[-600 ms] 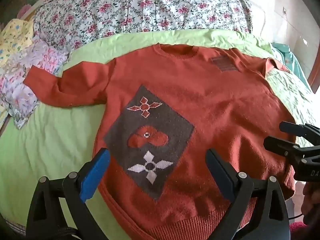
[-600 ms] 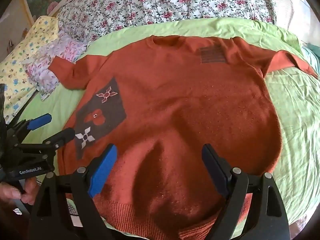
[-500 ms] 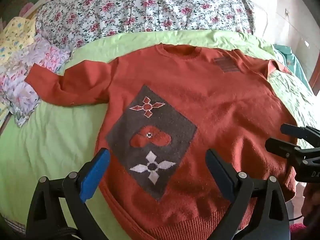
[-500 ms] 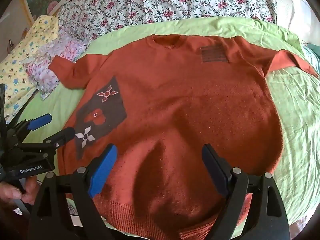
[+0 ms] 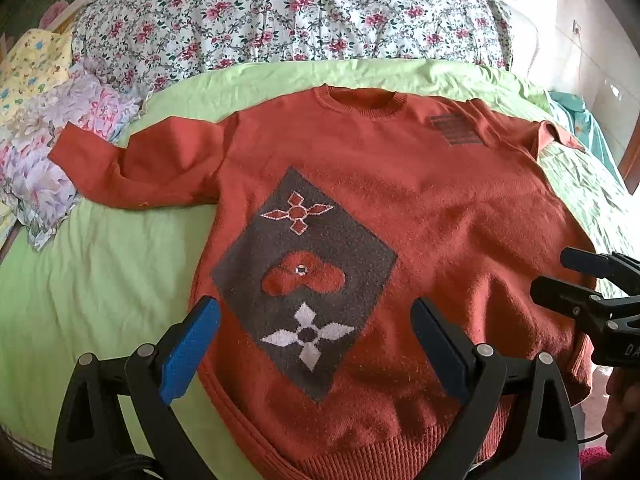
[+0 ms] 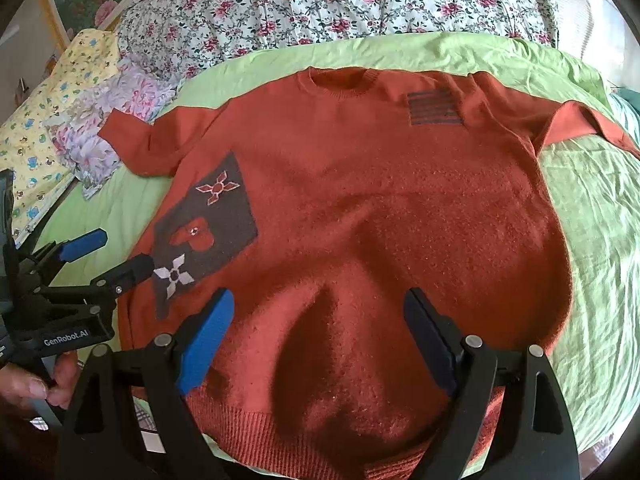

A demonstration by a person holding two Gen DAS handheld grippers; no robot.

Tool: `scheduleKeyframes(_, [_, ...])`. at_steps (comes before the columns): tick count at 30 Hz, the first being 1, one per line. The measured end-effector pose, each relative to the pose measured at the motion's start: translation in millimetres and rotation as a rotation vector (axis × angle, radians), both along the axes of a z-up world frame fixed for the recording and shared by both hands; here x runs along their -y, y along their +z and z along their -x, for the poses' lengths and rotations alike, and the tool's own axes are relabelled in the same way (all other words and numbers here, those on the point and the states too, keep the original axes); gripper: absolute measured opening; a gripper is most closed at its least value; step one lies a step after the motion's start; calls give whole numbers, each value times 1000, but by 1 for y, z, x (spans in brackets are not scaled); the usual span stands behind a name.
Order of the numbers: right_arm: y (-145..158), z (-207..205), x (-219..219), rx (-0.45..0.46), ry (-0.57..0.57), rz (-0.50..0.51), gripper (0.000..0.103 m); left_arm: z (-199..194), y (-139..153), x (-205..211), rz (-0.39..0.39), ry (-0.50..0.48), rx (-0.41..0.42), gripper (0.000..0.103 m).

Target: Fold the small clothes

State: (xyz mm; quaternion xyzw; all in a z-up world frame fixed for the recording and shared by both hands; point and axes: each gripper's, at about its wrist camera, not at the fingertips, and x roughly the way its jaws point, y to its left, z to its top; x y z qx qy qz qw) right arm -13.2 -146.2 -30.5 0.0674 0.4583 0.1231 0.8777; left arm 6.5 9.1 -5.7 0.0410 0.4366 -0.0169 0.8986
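A rust-orange child's sweater (image 5: 420,208) lies flat, front up, on a green sheet (image 5: 100,280), sleeves spread to both sides. It has a grey diamond patch (image 5: 304,276) with flower motifs and a striped label near the shoulder. It fills the right wrist view (image 6: 380,208) too. My left gripper (image 5: 314,336) is open and empty above the lower left of the sweater. My right gripper (image 6: 320,324) is open and empty above the lower middle. Each gripper shows at the edge of the other's view.
A floral quilt (image 5: 288,12) lies bunched behind the sweater. Folded flowered clothes (image 5: 52,152) and a yellow printed cloth (image 6: 52,112) sit at the left. Teal fabric (image 5: 580,120) lies at the far right edge of the bed.
Both views have shifted slightly, so the sweater sits a bit lower and to the right in the left wrist view. Both grippers stay open and empty.
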Motion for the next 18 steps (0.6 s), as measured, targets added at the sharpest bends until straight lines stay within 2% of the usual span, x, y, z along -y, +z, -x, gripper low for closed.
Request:
scheduleKeyframes(7, [-1,0,0,5,2,8,87,0,-1,-2,3,2,47,97])
scheduleKeyframes(10, [-1,-1,1,-1,3,6,87,-1,-1,-2,-12,1,9,97])
scheduleKeyframes(11, [-1,-2,1,-3,4,8,87,-1,-1,-2,-20,2,25,97])
scheduleKeyframes(14, [-1,-2,0,-13,4,3,87,-3,-4,-2,-19,2,-56,97])
scheduleKeyframes(18, [0,-2,-1,-9,3,3,87,-5,-5,-3,-7,2,-77,97])
